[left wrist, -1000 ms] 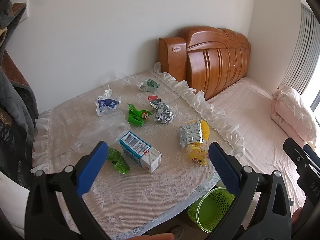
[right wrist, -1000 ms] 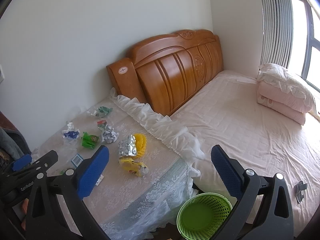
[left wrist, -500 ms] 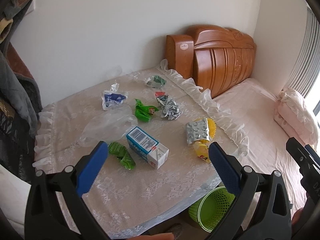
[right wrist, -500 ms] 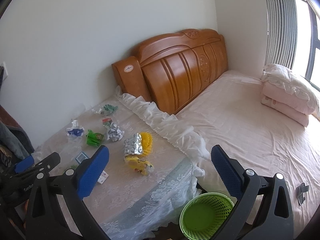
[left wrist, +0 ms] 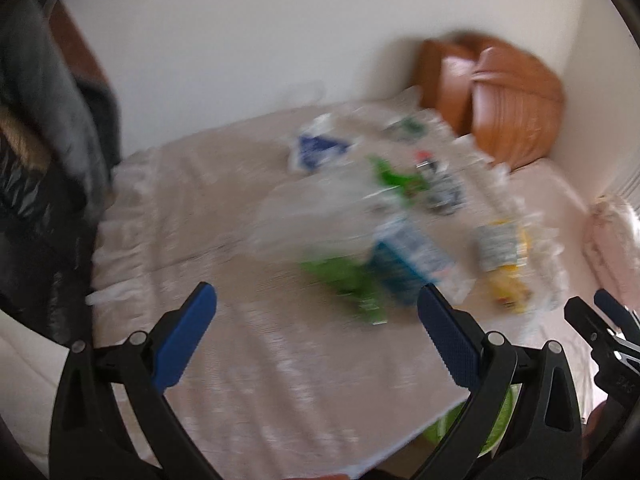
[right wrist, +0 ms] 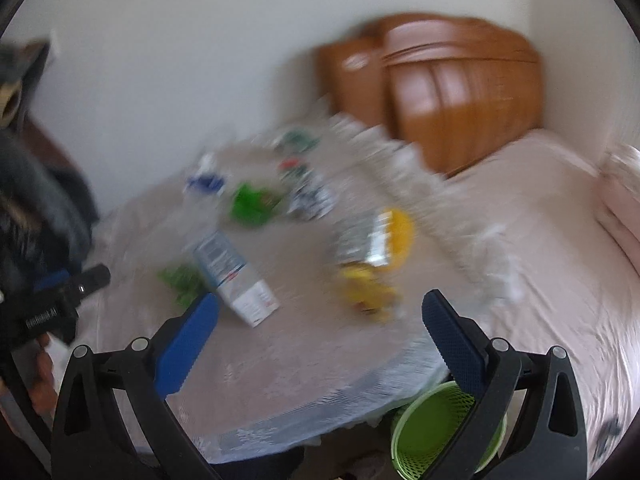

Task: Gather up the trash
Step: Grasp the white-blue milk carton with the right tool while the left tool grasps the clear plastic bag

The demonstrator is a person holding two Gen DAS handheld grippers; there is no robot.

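Both views are motion-blurred. Trash lies scattered on a lace-covered table [left wrist: 248,364]: a blue and white carton [left wrist: 408,264] [right wrist: 236,280], a green wrapper [left wrist: 344,280] [right wrist: 182,280], a clear plastic bag [left wrist: 316,216], a yellow packet with a foil blister pack [left wrist: 500,252] [right wrist: 372,248], crumpled foil [right wrist: 312,196] and a blue and white wrapper [left wrist: 316,148]. My left gripper [left wrist: 316,324] is open and empty, above the table's near part. My right gripper [right wrist: 320,328] is open and empty, above the table's front edge. A green mesh bin [right wrist: 436,428] stands on the floor below the table.
A wooden headboard [right wrist: 448,92] and a pink bed [right wrist: 552,248] lie to the right of the table. Dark clothing [left wrist: 36,132] hangs at the left. A white wall stands behind the table. The right gripper shows at the right edge of the left wrist view [left wrist: 608,332].
Both grippers have swung left and moved closer over the table; the trash looks larger and the views are now blurred. Both stay open and empty.
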